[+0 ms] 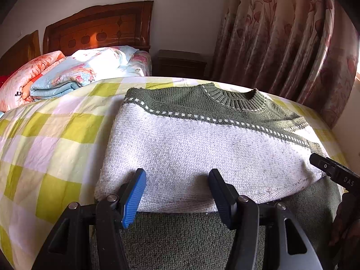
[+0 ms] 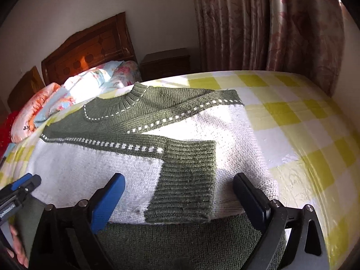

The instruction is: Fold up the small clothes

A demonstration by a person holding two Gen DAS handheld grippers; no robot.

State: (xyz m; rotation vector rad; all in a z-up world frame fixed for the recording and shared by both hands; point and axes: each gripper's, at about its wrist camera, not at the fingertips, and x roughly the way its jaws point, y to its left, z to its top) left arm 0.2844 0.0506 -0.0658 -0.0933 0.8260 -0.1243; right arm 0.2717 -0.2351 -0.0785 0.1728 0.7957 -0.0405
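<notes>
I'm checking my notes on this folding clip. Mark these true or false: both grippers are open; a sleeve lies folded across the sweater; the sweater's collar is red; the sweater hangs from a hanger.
1. Both grippers, left gripper and right gripper, are open. True.
2. A sleeve lies folded across the sweater. True.
3. The collar is red. False: it is green.
4. The sweater hangs from a hanger. False: it lies flat on the checked bedsheet.
</notes>
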